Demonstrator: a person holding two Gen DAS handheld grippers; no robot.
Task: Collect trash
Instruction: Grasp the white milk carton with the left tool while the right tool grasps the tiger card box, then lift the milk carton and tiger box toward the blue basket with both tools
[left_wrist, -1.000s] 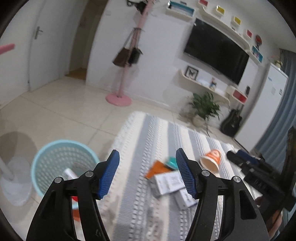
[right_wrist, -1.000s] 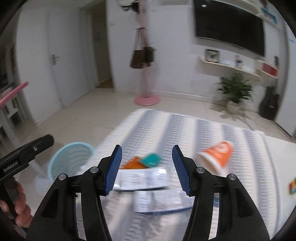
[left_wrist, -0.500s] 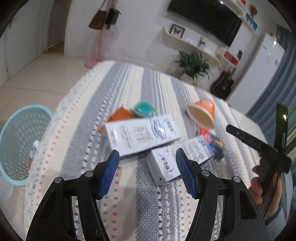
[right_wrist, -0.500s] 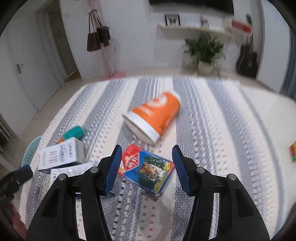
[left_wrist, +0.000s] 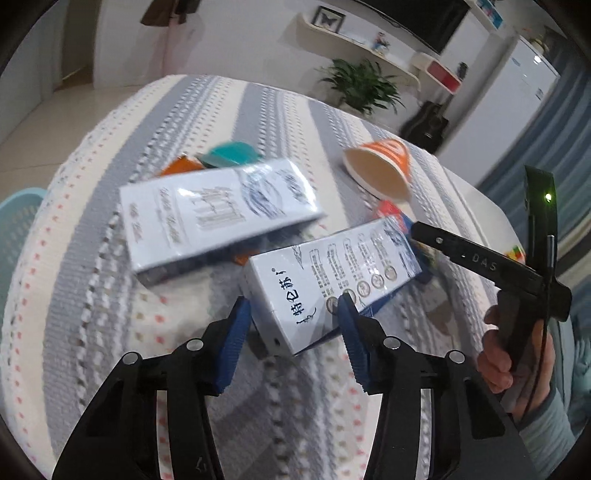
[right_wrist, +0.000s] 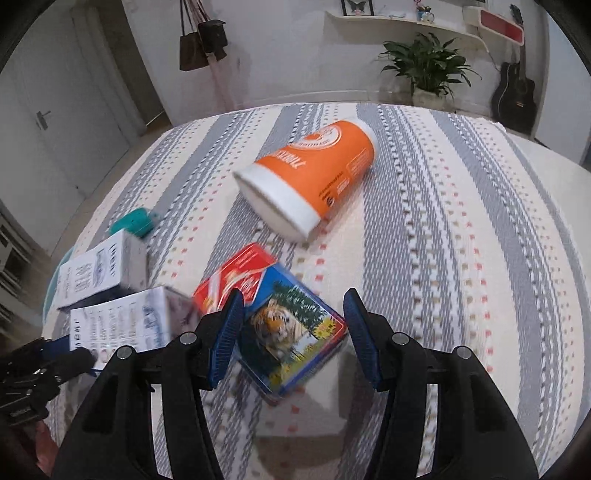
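My left gripper (left_wrist: 293, 325) is open, its blue pads on either side of the near end of a white carton with blue print (left_wrist: 332, 277) lying on the striped cloth. A second white carton (left_wrist: 218, 214) lies just behind it. My right gripper (right_wrist: 293, 325) is open around a red and blue tiger-picture box (right_wrist: 288, 325). An orange paper cup (right_wrist: 314, 177) lies on its side farther back; it also shows in the left wrist view (left_wrist: 384, 166). A teal item (left_wrist: 231, 153) and an orange wrapper (left_wrist: 181, 164) lie behind the cartons.
A light blue mesh bin (left_wrist: 18, 221) stands on the floor past the table's left edge. The striped tablecloth (right_wrist: 461, 221) covers the table. A potted plant (right_wrist: 428, 70), a guitar (right_wrist: 515, 99) and a coat stand with bags (right_wrist: 203, 40) stand by the far wall.
Both grippers have swung down from the room view and closed in on the table. The left now straddles the white carton, the right straddles the tiger box. Both stay open.
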